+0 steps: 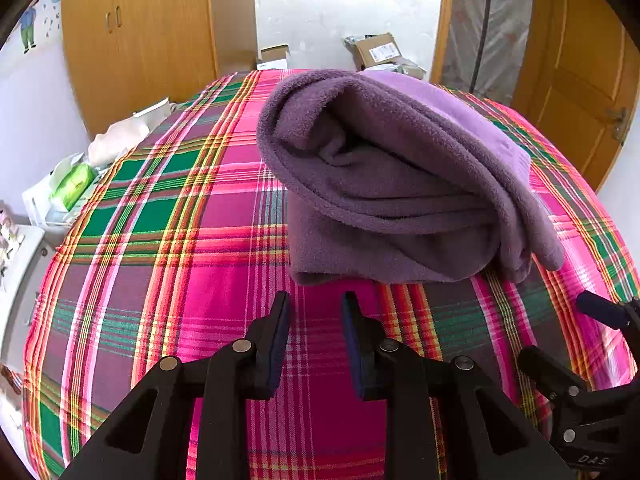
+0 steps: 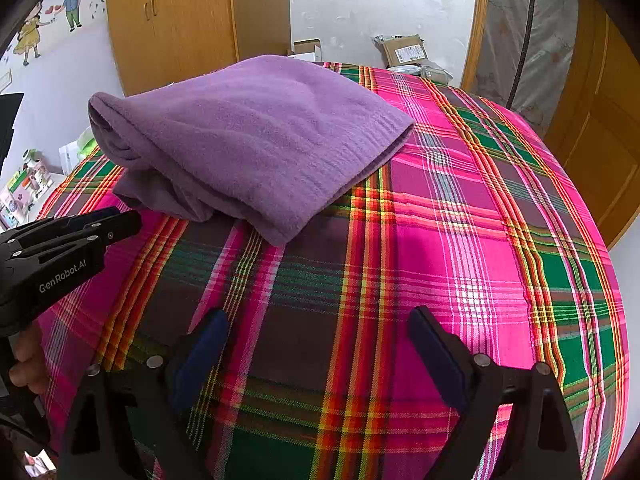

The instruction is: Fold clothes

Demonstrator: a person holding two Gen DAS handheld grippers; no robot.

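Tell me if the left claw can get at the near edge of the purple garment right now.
Probably yes. The left claw is open and empty, just short of the purple garment, with only bare plaid bedspread between them.

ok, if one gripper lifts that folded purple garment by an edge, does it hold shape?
Probably not. The purple garment looks like soft fleece in loose, sagging layers, so it would likely droop and unfold. The fuzzy surface suggests little slip, and it seems light.
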